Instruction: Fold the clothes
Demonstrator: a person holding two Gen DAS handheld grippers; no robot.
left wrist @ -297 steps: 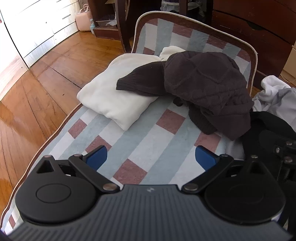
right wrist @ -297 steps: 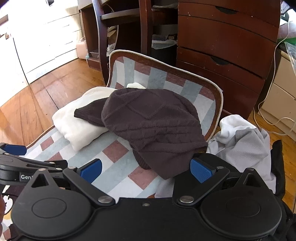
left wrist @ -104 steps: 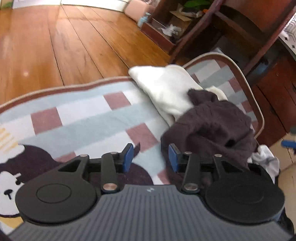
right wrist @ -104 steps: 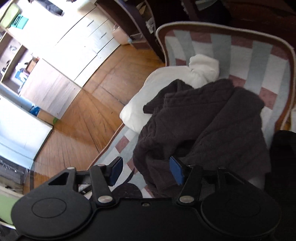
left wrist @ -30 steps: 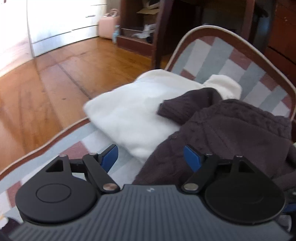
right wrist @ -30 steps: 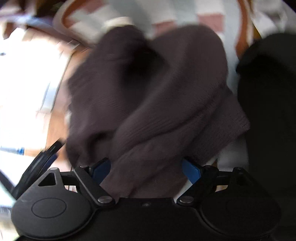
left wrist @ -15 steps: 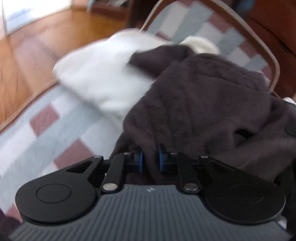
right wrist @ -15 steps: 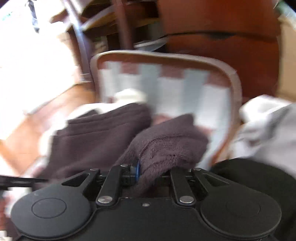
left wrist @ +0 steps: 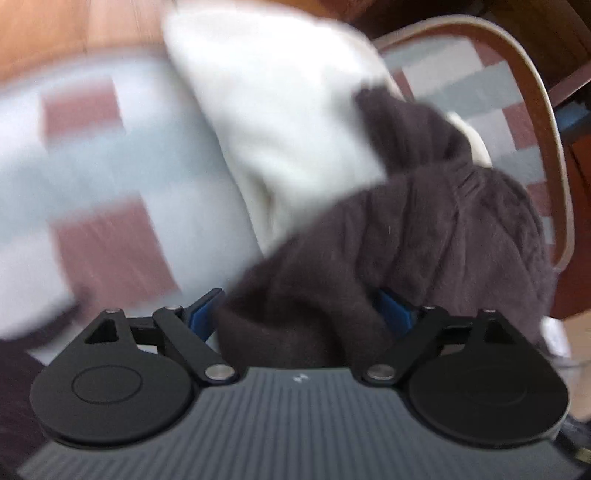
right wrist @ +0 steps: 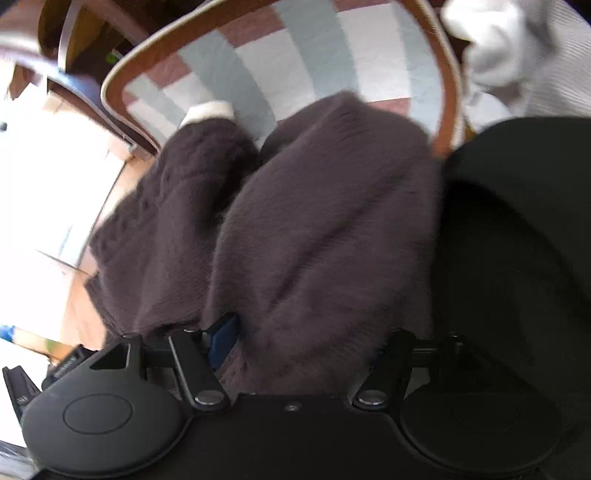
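A dark brown knit sweater [left wrist: 424, 229] lies bunched on the checked rug [left wrist: 110, 155], partly over a folded white garment [left wrist: 280, 110]. My left gripper [left wrist: 299, 314] is open, its blue pads wide apart with a fold of the sweater lying between them. In the right wrist view the sweater [right wrist: 314, 203] fills the middle. My right gripper [right wrist: 303, 343] is open too; sweater cloth lies between its jaws and hides the right pad. A white cuff [right wrist: 210, 110] peeks out behind the sweater.
The rug's brown rim [right wrist: 443, 92] curves around the far side. A white and grey garment [right wrist: 517, 48] lies beyond the rim at the right, next to a black mass [right wrist: 517, 221]. Wooden floor [left wrist: 74, 22] lies to the left, dark wooden furniture [left wrist: 576, 74] behind.
Half a second ago both grippers were shut on the brown sweater. Both have now opened wide, and the sweater lies loose between their fingers. Both views have swung.
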